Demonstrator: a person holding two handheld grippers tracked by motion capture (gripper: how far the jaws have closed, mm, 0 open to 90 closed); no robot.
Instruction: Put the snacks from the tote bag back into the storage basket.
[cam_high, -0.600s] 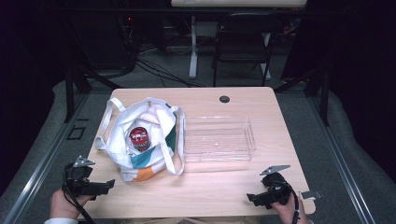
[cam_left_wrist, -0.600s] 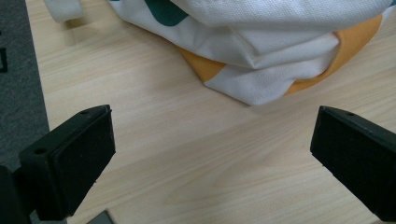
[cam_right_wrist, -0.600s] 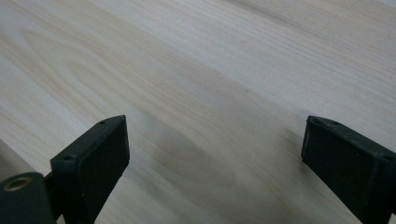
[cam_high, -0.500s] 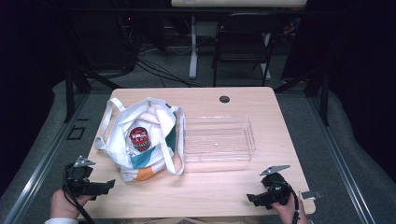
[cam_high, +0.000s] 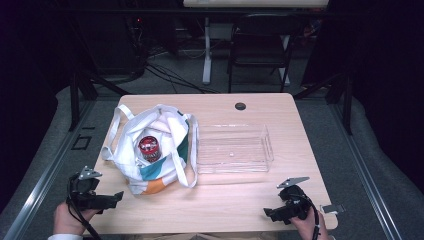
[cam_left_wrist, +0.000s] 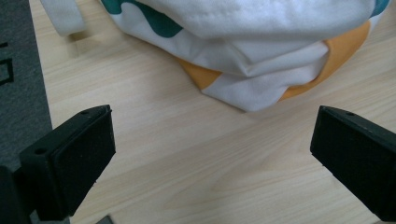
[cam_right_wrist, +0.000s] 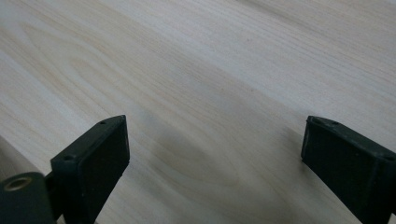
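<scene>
You hold your left tongs low at the near left corner of the light wooden counter, with your left hand wrapped around the handle and the cable looping beside it. In the left gripper view the two black jaws stand wide apart with nothing between them, bare wood under them, and the orange-and-white bottom edge of the bag lying just ahead.

Your right tongs sit at the near right edge of the counter, gripped by your right hand. In the right gripper view their jaws are also spread wide and empty, looking down on plain wood grain with a soft shadow across it.

The white cloth tote bag with teal and orange patches rests on the left half of the counter, its mouth open upward and its long white straps draped out to both sides. Inside it stands a round can with a red and dark lid, seen from above.

Just to the right of the bag, touching or nearly touching one strap, lies a clear rectangular plastic tray, which looks empty. A small round black grommet sits in the counter near its far edge. Beyond the counter stands a dark folding chair.
</scene>
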